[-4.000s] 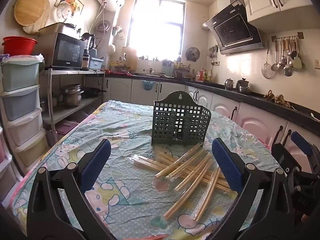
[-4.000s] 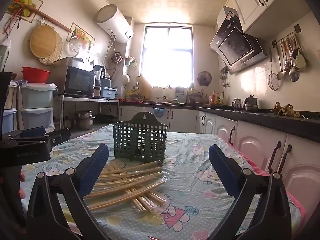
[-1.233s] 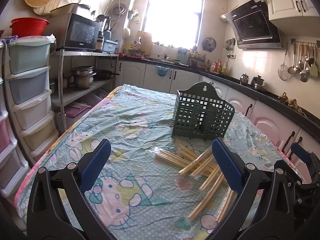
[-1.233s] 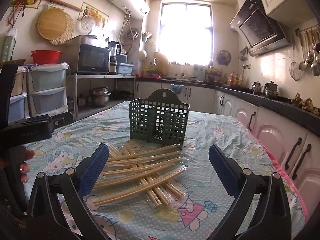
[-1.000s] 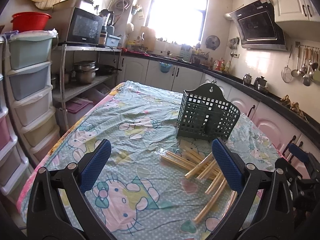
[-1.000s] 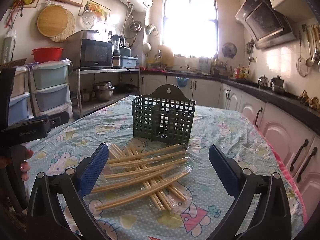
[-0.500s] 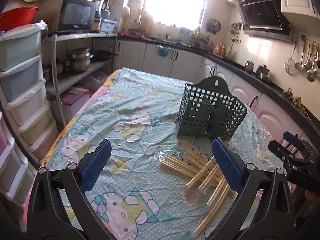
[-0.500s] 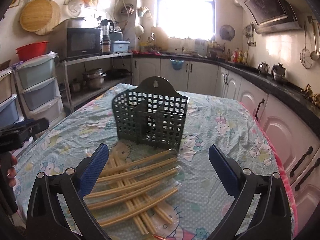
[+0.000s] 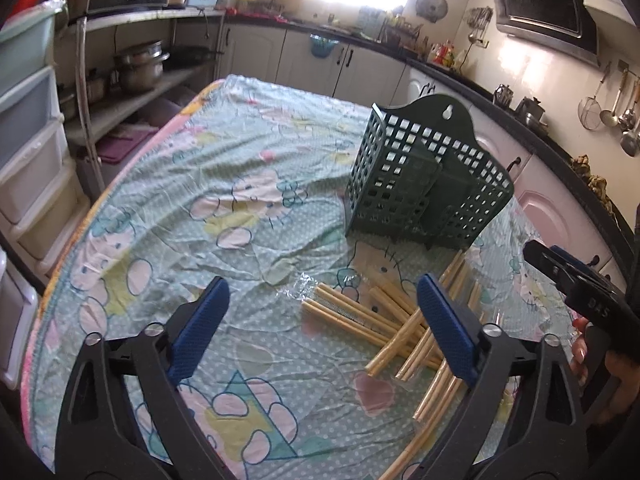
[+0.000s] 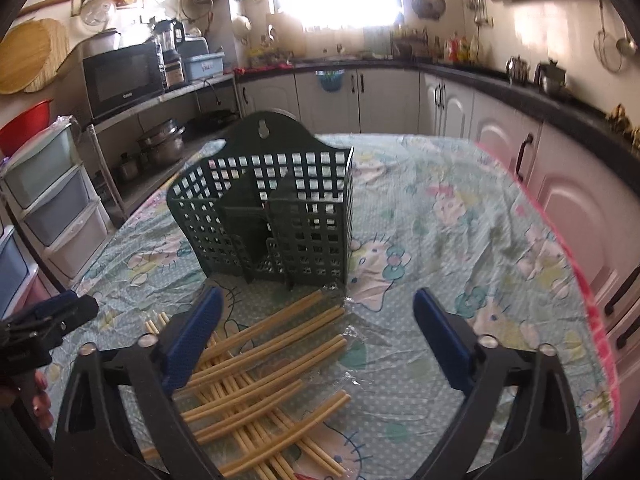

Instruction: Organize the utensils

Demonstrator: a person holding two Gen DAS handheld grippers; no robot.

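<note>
The left claw (image 9: 320,312) hung above the desk (image 9: 168,184) with its 2 blue-padded fingers (image 9: 199,322) spread wide apart and nothing between them. Below it lay patterned tablecloth and the near ends of the chopsticks (image 9: 352,314). The right claw (image 10: 314,326) was likewise spread wide and held nothing, poised over the same pile.

The chopsticks (image 10: 272,360) were pale bamboo sticks in clear plastic sleeves, lying loose and crossed over one another on the cloth, just in front of the utensil basket (image 10: 272,216). The basket (image 9: 424,188) was a dark green lattice holder with a rounded back plate and a hanging hole. It stood upright on the desk with inner dividers splitting it into compartments. From the right wrist view, 1 stick's far end reached the basket's foot; whether it touched could not be told.

In the left wrist view the right claw (image 9: 576,284) showed at the right edge, gripped by a hand (image 9: 592,364). In the right wrist view the left claw (image 10: 44,320) appeared at the left edge, with fingertips (image 10: 40,400) visible beneath it.

Kitchen cabinets (image 10: 400,96) and a microwave (image 10: 120,76) stood beyond the desk.
</note>
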